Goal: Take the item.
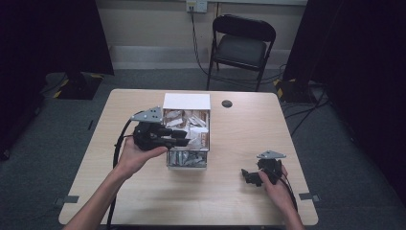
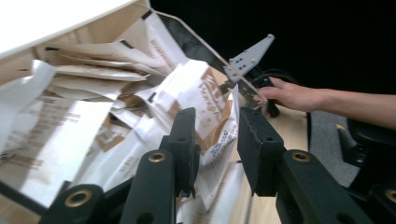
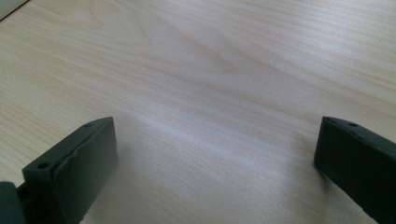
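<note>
On the table (image 1: 230,143) sit one white box (image 1: 186,129) and two grippers: at the left, the left gripper (image 1: 184,139) reaches into the box, its jaws a little apart around a white-and-brown paper packet (image 2: 212,116), whether gripping it I cannot tell. The box stands mid-table, long axis running away from the person, its open top crammed with many crumpled packets, too jumbled to count. Well to its right, the right gripper (image 1: 246,176) rests near the front edge, jaws spread wide over bare wood.

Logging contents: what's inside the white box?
The white box holds a heap of white-and-brown paper packets, and the left gripper reaches in among them. Whatever lies beneath the top layer is covered.
</note>
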A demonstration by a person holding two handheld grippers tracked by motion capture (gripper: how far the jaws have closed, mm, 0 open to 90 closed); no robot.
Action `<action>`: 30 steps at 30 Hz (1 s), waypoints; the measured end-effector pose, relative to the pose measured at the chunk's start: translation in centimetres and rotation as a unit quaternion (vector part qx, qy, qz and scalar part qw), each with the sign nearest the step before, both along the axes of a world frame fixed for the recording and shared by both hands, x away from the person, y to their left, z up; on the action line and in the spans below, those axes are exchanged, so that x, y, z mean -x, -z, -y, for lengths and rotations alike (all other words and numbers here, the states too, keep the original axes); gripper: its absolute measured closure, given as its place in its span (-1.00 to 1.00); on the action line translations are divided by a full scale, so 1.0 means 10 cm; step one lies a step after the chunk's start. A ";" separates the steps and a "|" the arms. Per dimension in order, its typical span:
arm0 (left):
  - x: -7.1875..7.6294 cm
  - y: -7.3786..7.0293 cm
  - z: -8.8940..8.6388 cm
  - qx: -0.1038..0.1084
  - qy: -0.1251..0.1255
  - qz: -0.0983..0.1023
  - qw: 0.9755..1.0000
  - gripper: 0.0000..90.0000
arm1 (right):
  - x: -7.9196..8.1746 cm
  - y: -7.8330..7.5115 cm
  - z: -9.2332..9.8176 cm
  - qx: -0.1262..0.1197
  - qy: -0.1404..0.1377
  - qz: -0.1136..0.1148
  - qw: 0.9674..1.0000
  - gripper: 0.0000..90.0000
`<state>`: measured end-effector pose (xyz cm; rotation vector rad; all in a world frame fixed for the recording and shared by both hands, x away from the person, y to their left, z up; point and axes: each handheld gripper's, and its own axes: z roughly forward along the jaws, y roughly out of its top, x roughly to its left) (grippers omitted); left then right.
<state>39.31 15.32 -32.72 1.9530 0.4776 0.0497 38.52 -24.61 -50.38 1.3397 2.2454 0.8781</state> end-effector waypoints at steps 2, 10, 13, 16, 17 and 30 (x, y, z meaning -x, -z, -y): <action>0.02 0.00 0.02 -0.010 0.010 0.000 1.000 0.55 | 0.00 0.00 0.00 0.000 0.000 0.000 1.000 -1.00; 0.06 0.03 0.10 -0.026 0.012 0.008 1.000 0.66 | 0.00 0.00 0.00 0.000 0.000 0.000 1.000 -1.00; 0.05 0.03 0.09 -0.021 0.011 0.003 1.000 0.78 | 0.00 0.00 0.00 0.000 0.000 0.000 1.000 -1.00; 0.05 0.05 0.08 -0.014 0.009 -0.001 1.000 0.82 | 0.00 0.00 0.00 0.000 0.000 0.000 1.000 -1.00; 0.05 0.05 0.07 -0.012 0.009 0.000 1.000 0.83 | 0.00 0.00 0.00 0.000 0.000 0.000 1.000 -1.00; 0.00 0.01 -0.05 0.020 -0.011 -0.011 1.000 0.85 | 0.00 0.00 0.00 0.000 0.000 0.000 1.000 -1.00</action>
